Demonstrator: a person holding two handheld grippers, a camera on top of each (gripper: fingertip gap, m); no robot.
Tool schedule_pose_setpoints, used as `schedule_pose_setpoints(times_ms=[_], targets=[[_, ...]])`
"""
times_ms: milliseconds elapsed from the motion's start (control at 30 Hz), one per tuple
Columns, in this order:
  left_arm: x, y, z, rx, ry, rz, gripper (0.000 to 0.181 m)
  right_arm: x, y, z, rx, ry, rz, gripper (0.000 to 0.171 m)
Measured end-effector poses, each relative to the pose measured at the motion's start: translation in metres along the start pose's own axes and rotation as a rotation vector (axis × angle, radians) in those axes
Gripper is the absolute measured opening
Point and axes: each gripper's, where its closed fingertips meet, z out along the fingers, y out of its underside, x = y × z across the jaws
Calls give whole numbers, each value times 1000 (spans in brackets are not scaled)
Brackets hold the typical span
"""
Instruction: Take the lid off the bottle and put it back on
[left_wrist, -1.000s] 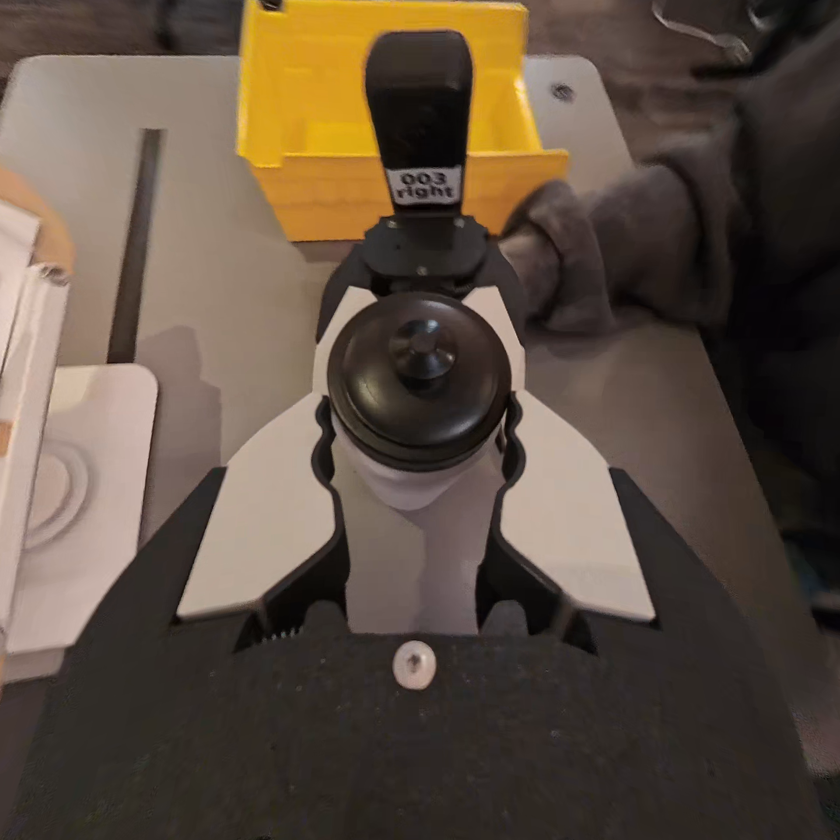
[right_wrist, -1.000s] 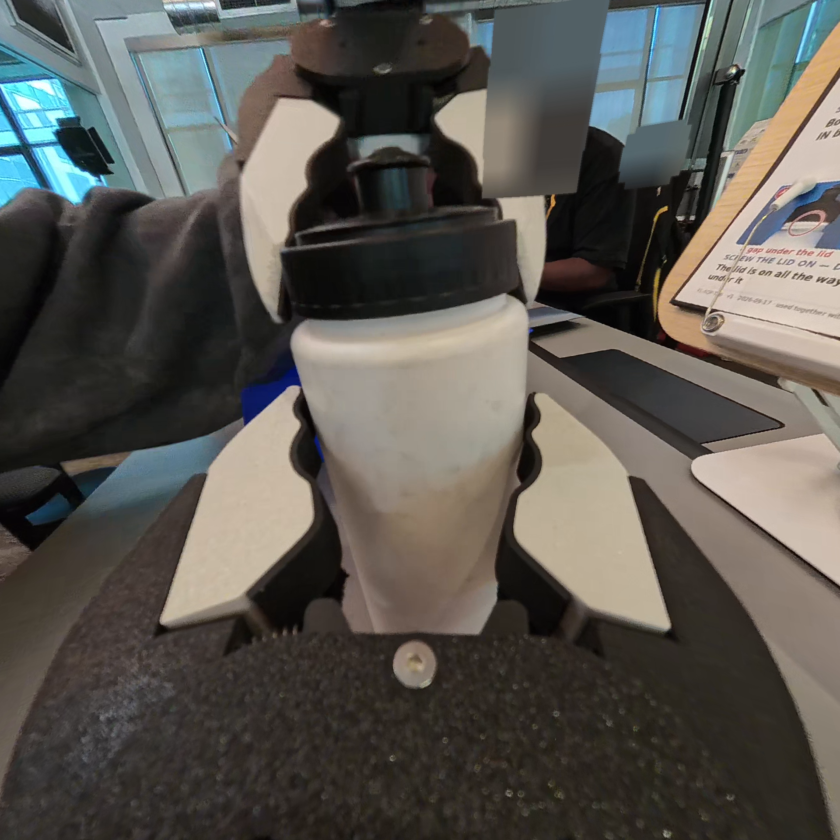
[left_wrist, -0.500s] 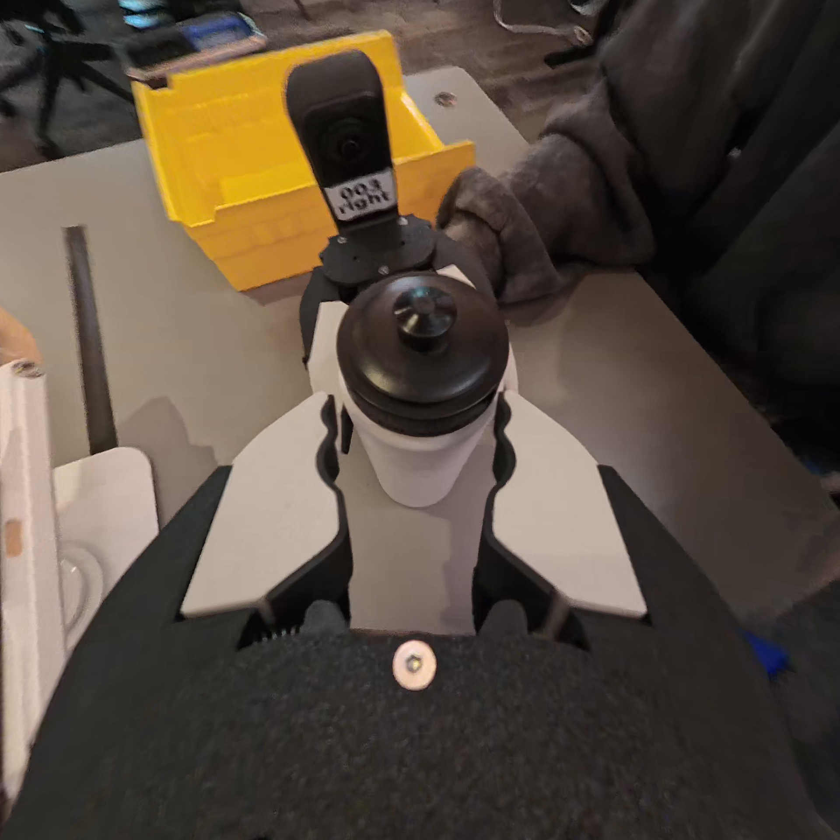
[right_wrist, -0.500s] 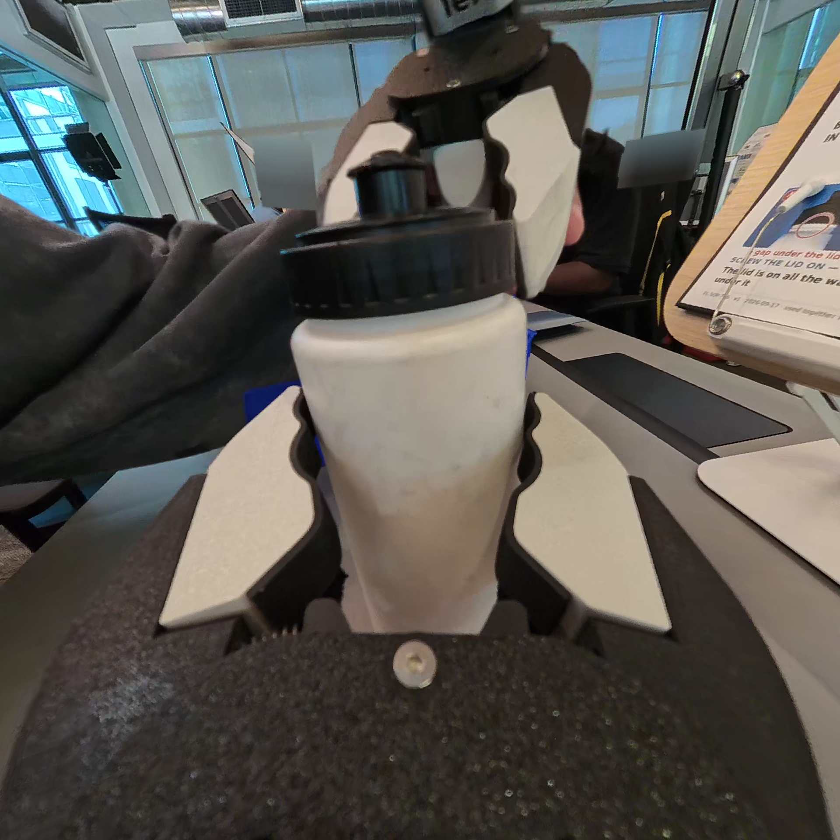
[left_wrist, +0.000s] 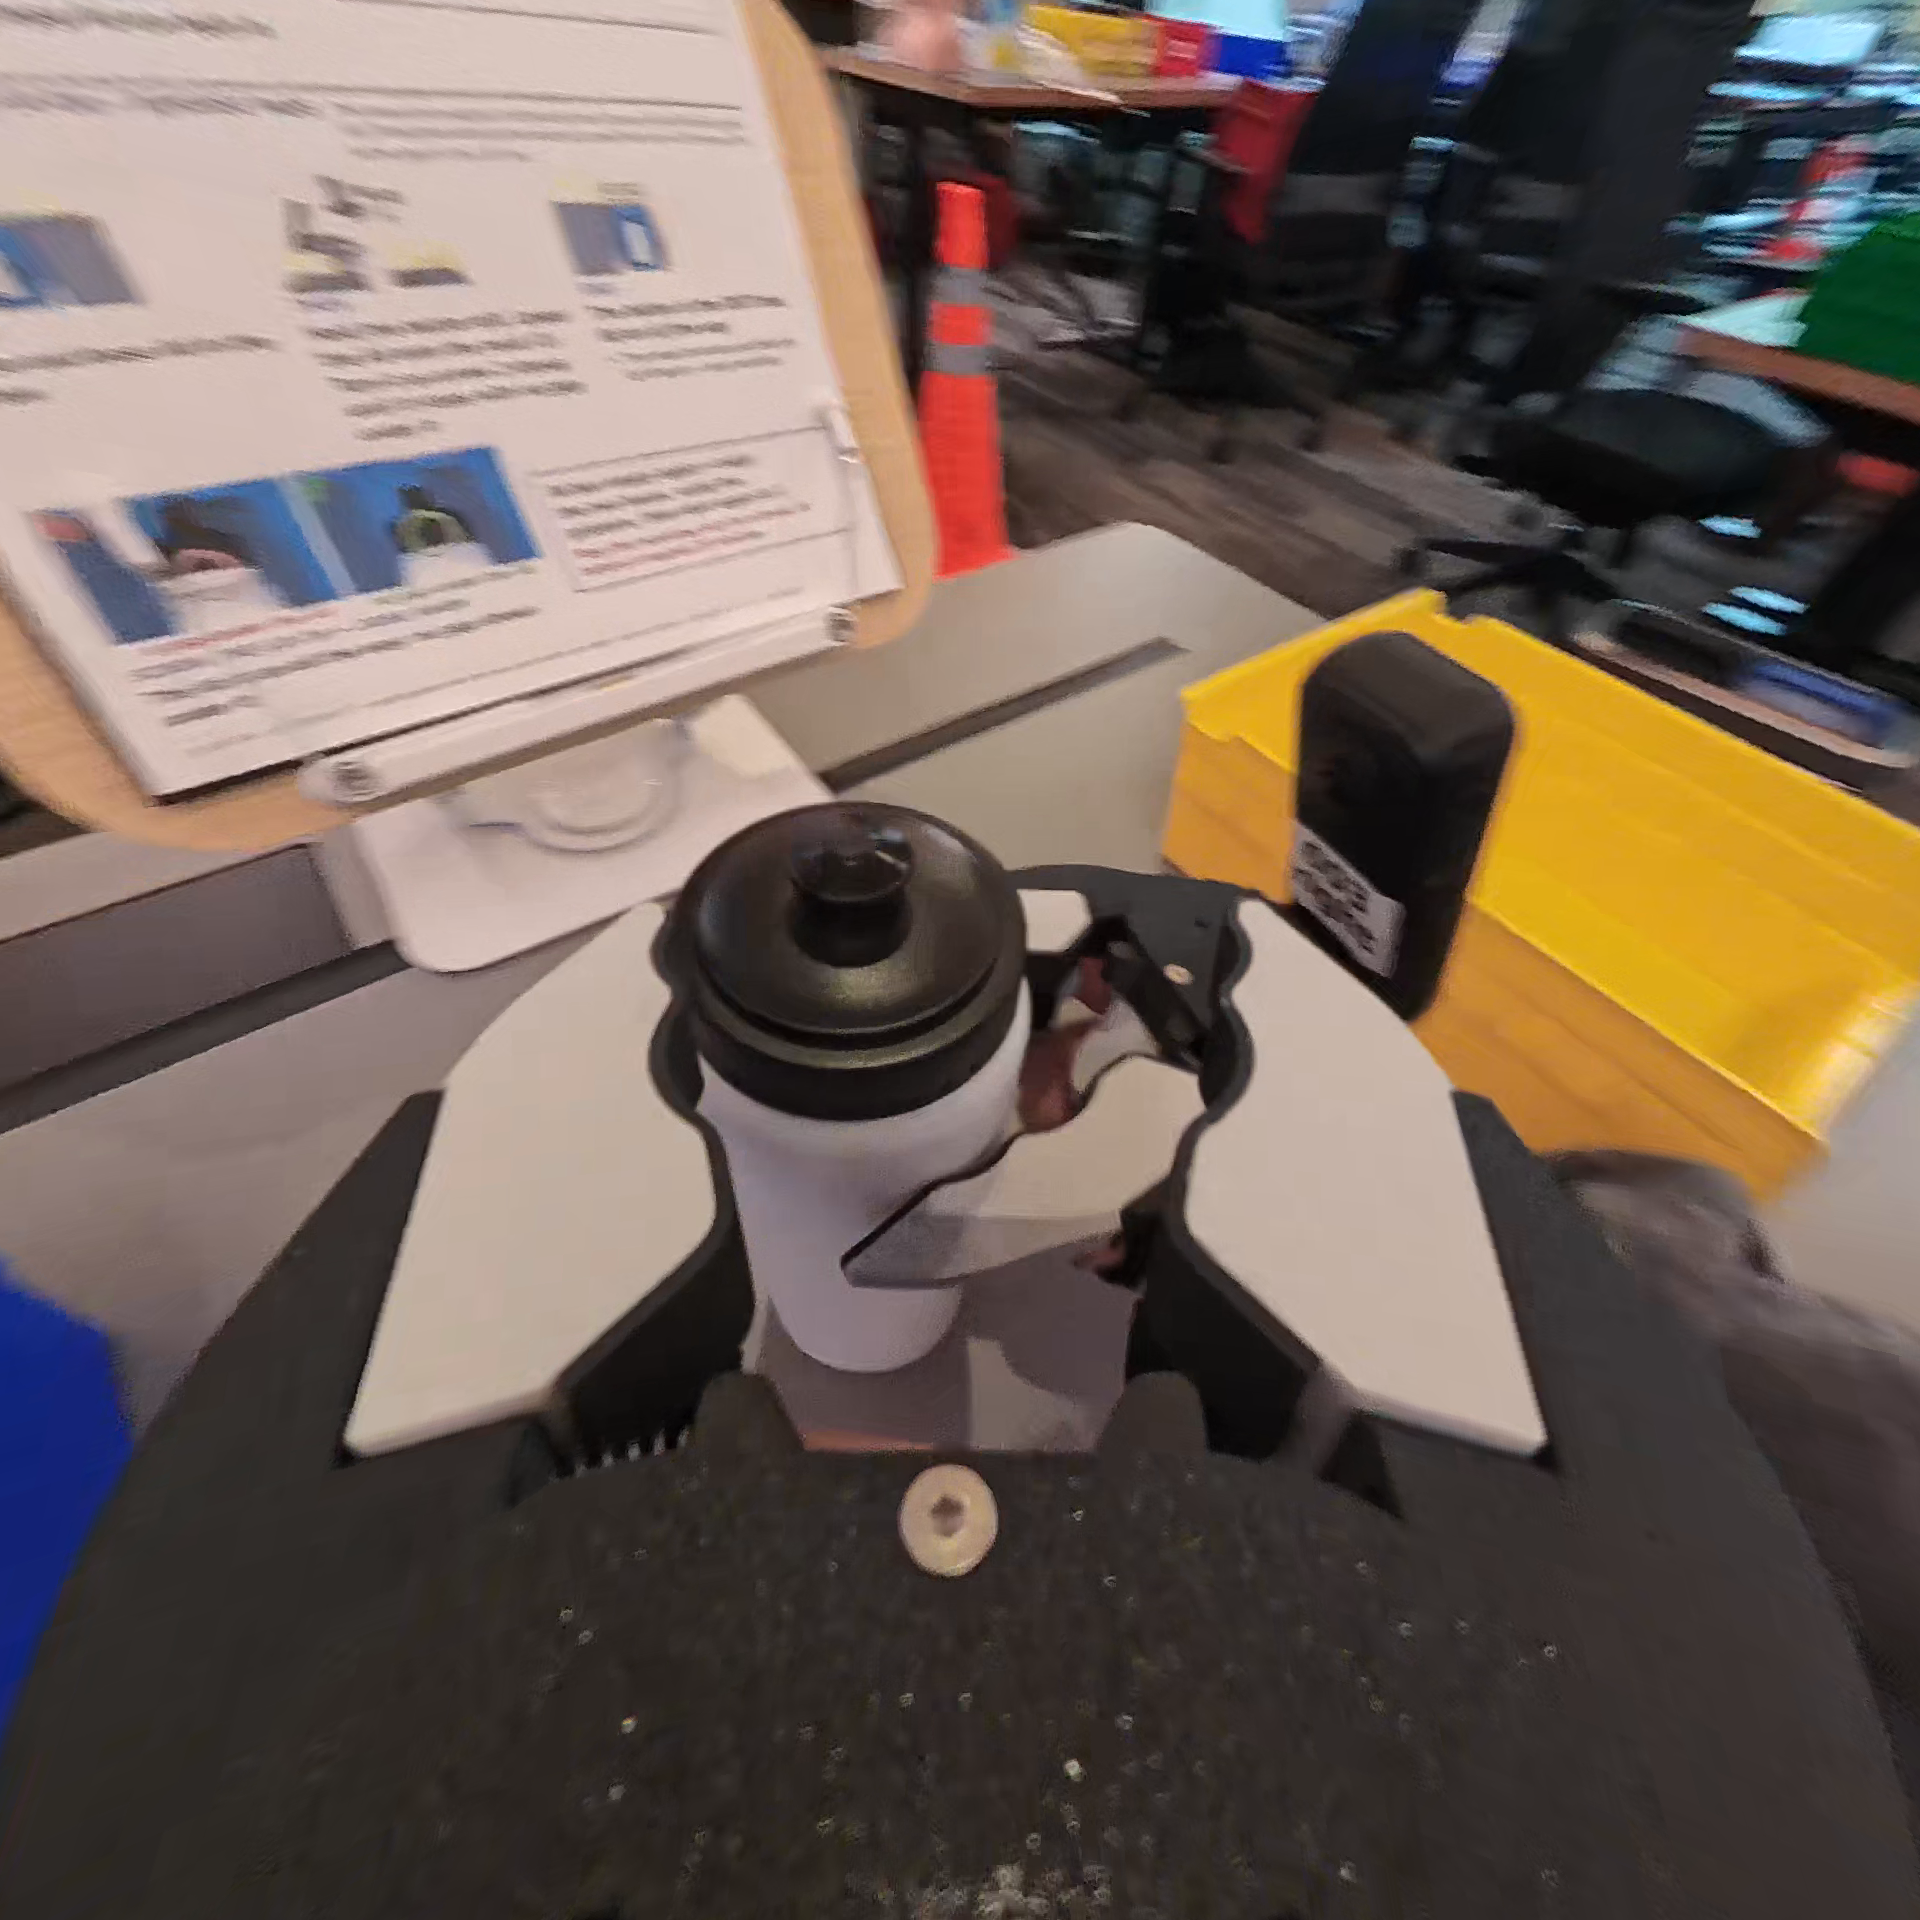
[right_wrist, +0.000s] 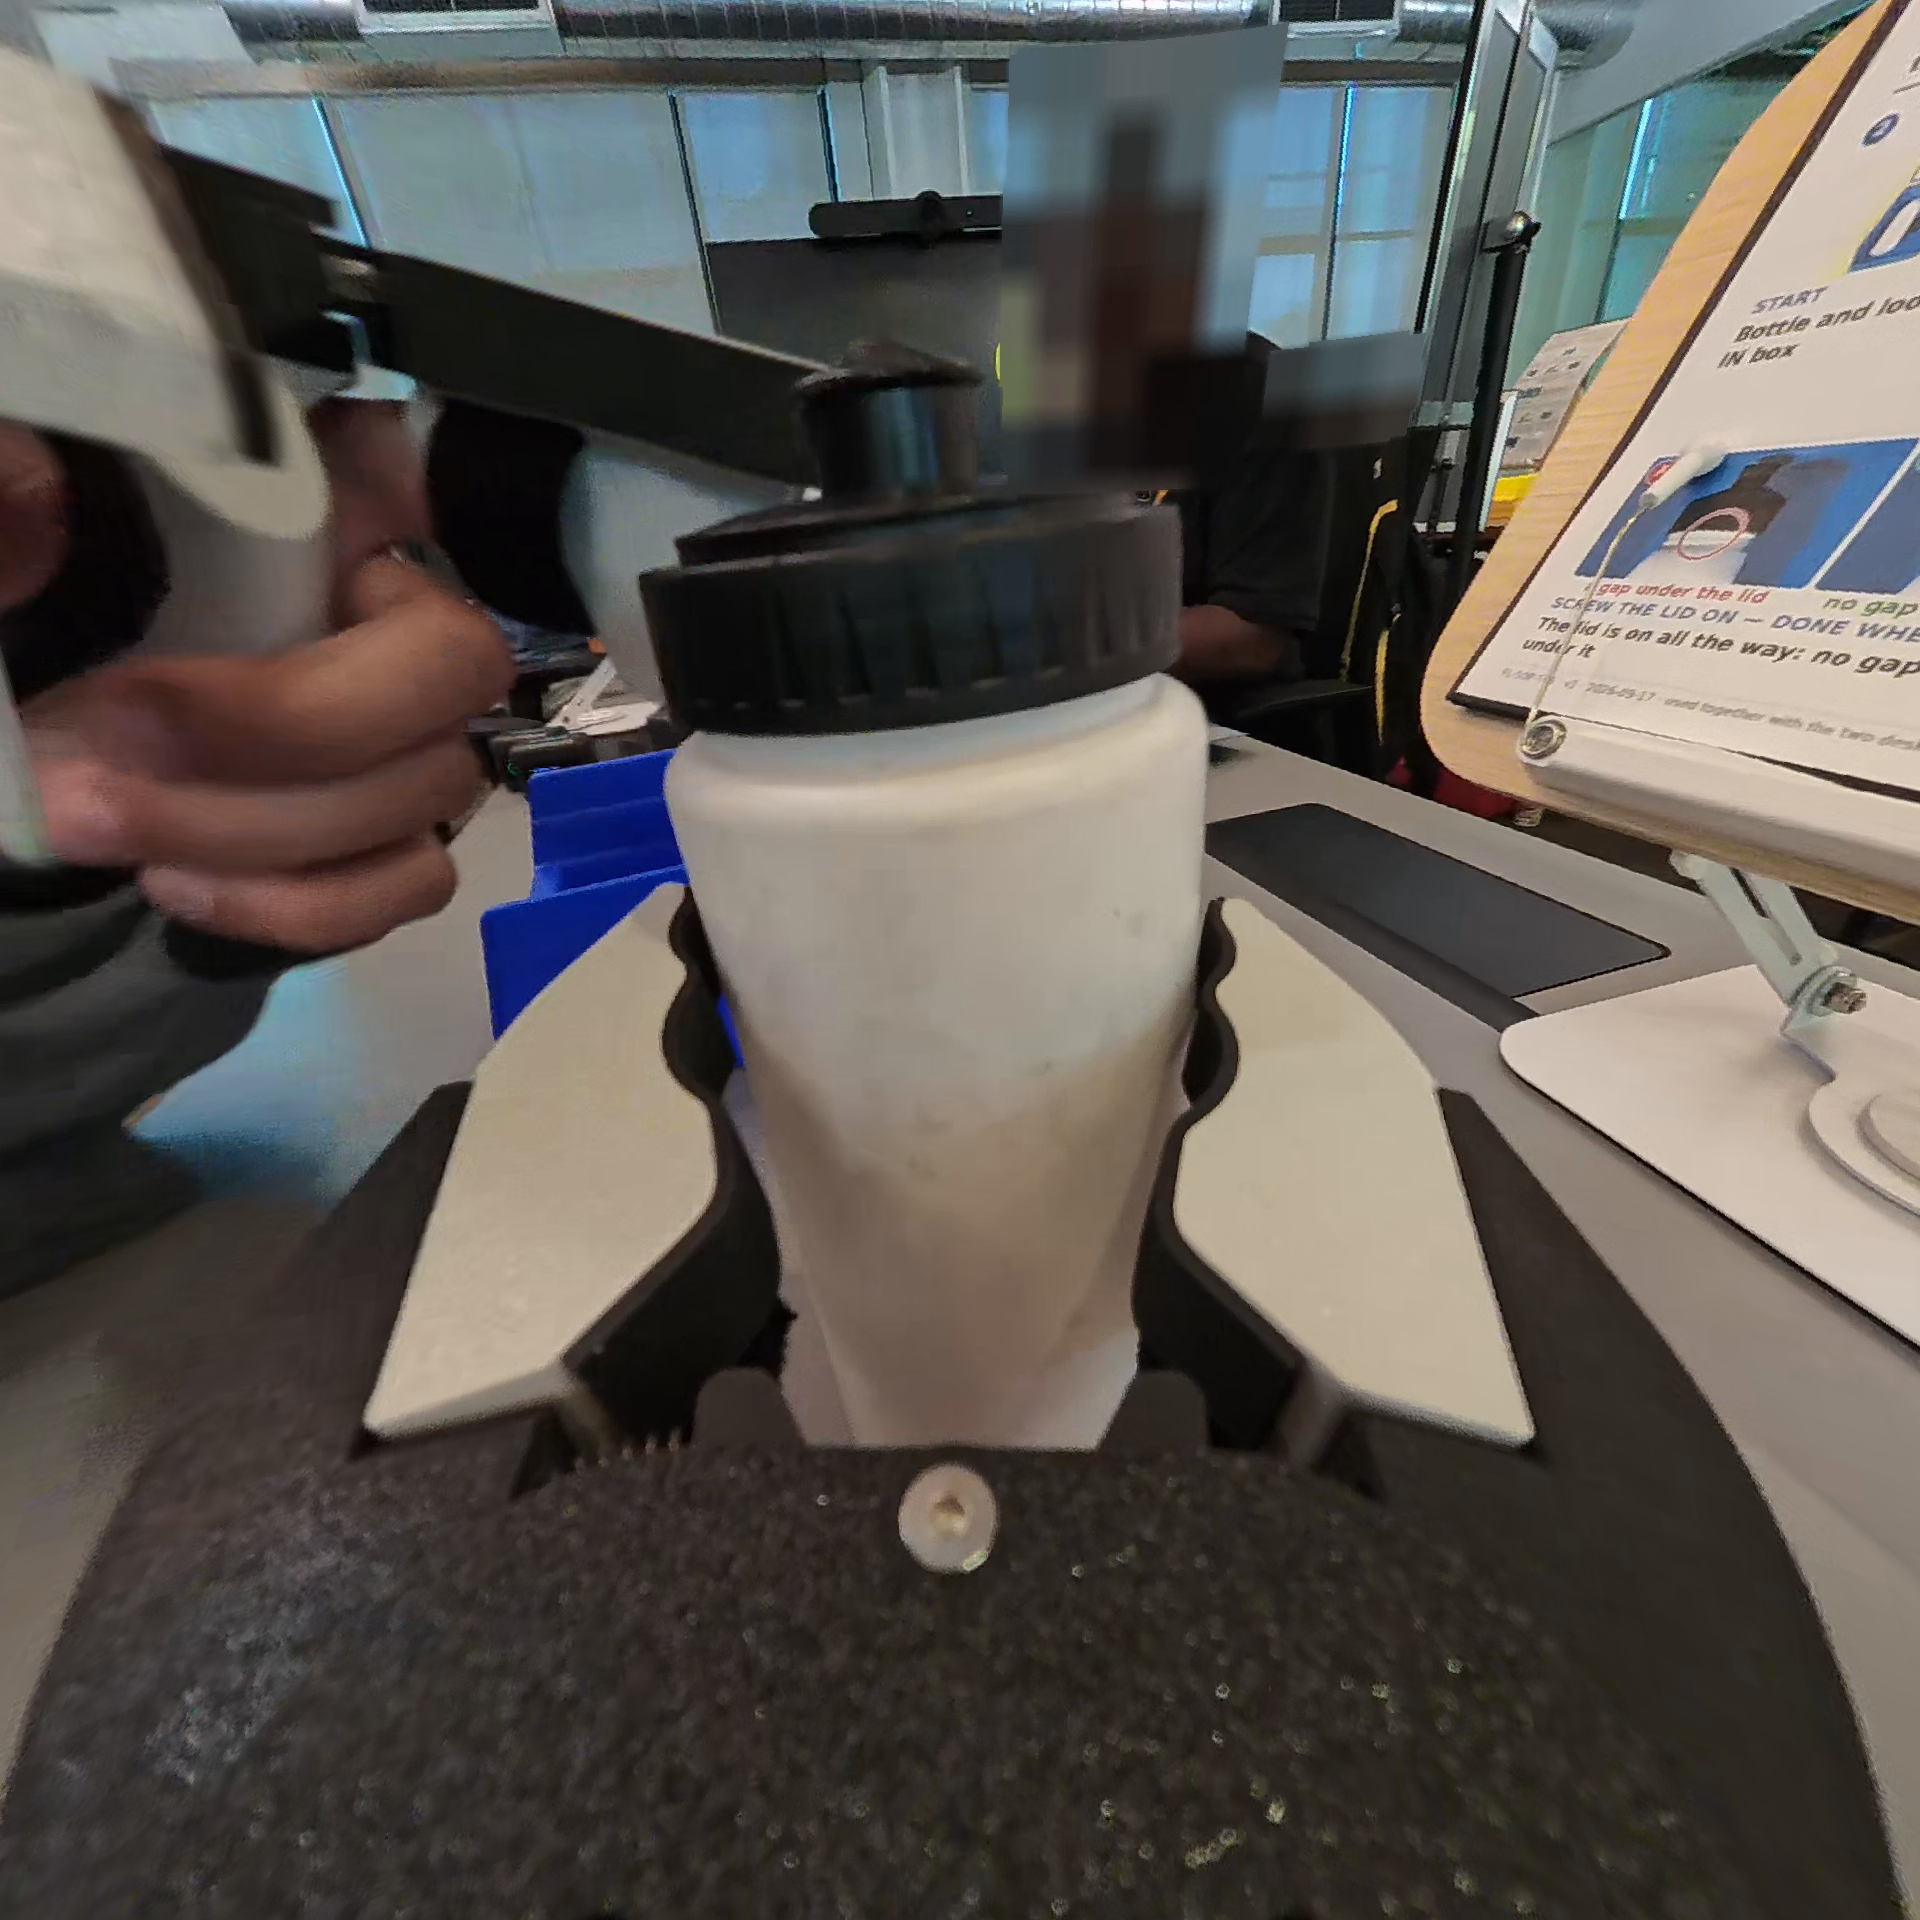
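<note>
Item: white squeeze bottle (right_wrist: 935, 997), upright on the grey table (left_wrist: 187, 1195). My right gripper (right_wrist: 940, 997) has both jaws pressed against its lower body, clamped on it and steadying it.

Item: black screw lid (right_wrist: 914, 613) with pull spout (right_wrist: 894, 426), seated on the bottle's neck. Whether a gap remains under its skirt, I cannot tell from either view.

Item: my left gripper (left_wrist: 945, 1049), above and beside the lid, spread wide. Its left finger (left_wrist: 551, 1122) lies just beside the lid; the right one stands well apart. It holds nothing.

Item: yellow bin (left_wrist: 1621, 873) near the right of the bottle; blue bin (right_wrist: 592, 862) behind it; instruction board on a white stand (left_wrist: 436, 312) further back.

Risks, as I judge them:
- The lid sits off-centre between my left jaws. Closing from here would push it sideways, and the bottle could tilt in the right grip.
- The left wrist view is smeared by motion, so my aim may be off and the jaws could catch the spout instead of the ribbed rim.
- A soft bottle wall may deform if I squeeze harder on the right, letting it turn with the lid.
</note>
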Motion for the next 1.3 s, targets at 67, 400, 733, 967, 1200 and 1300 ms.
schedule_pose_setpoints(times_ms=[67,400,733,967,1200,1300], targets=[[-8,0,6,28,-183,1,84,-1,0,-1,-6,16,-2,87],[-32,19,20,-5,-451,-168,88,-3,1,-1,-23,31,-17,86],[-19,22,28,-113,-12,18,80,-1,2,-2,-27,23,-29,86],[-13,29,22,-251,367,234,78,-1,3,-3,-40,6,-41,85],[-17,31,22,-378,629,383,78,6,4,-3,-59,30,-63,81],[-15,32,21,-379,700,425,78,6,4,-4,-62,30,-61,81]])
